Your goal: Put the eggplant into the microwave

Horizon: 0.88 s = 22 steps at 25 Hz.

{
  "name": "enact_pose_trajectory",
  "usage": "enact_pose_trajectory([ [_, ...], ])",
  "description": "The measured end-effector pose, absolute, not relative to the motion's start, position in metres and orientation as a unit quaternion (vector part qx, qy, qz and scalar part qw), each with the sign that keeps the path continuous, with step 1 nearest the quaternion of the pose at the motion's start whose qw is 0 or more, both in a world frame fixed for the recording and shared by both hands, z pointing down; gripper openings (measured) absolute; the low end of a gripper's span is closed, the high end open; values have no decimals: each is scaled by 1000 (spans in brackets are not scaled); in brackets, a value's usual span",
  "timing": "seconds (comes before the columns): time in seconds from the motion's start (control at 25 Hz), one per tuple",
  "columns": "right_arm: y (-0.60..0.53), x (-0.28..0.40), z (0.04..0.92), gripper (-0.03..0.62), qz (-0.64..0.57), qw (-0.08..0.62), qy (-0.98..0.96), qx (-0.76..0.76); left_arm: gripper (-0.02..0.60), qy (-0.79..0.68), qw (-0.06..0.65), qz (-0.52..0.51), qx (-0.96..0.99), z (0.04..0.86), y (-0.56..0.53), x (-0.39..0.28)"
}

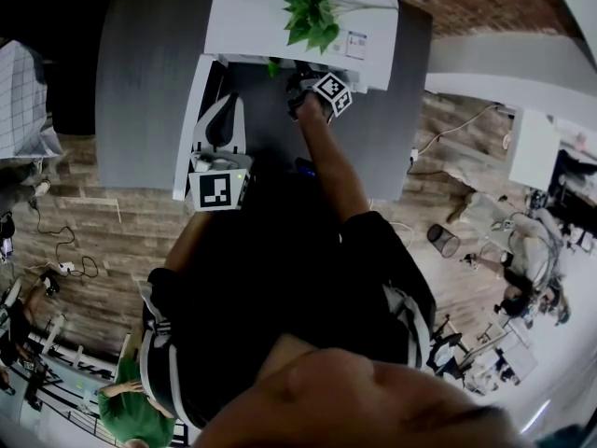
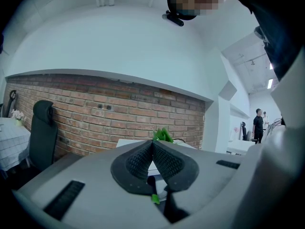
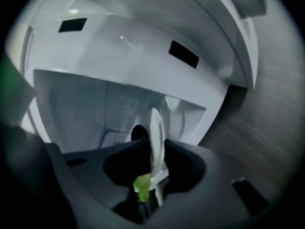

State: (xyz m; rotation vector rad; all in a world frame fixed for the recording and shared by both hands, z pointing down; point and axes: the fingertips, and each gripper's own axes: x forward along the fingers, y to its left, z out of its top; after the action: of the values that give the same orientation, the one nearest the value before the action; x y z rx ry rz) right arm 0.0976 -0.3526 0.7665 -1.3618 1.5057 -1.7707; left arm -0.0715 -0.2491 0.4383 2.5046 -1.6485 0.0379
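Observation:
The white microwave stands on a grey table with its door swung open to the left. My right gripper reaches into the cavity. Its jaws stand apart, so the right gripper is open. The dark eggplant with its green stem lies low between them, beside a thin white edge-on rim. My left gripper sits by the open door. Its pads meet with nothing between them, so the left gripper is shut.
A green plant sits on top of the microwave. Wooden floor surrounds the table. A black chair stands by the brick wall. A wire bin and people are off to the right.

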Motion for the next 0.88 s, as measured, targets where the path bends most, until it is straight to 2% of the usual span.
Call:
enact_pose_trajectory([
  [0.32, -352, 103, 765, 161, -611, 195, 558, -526, 34, -548, 79, 9, 833, 440, -249, -71],
  [0.88, -347, 114, 758, 178, -588, 172, 566, -551, 34, -544, 68, 1, 836, 433, -247, -70],
])
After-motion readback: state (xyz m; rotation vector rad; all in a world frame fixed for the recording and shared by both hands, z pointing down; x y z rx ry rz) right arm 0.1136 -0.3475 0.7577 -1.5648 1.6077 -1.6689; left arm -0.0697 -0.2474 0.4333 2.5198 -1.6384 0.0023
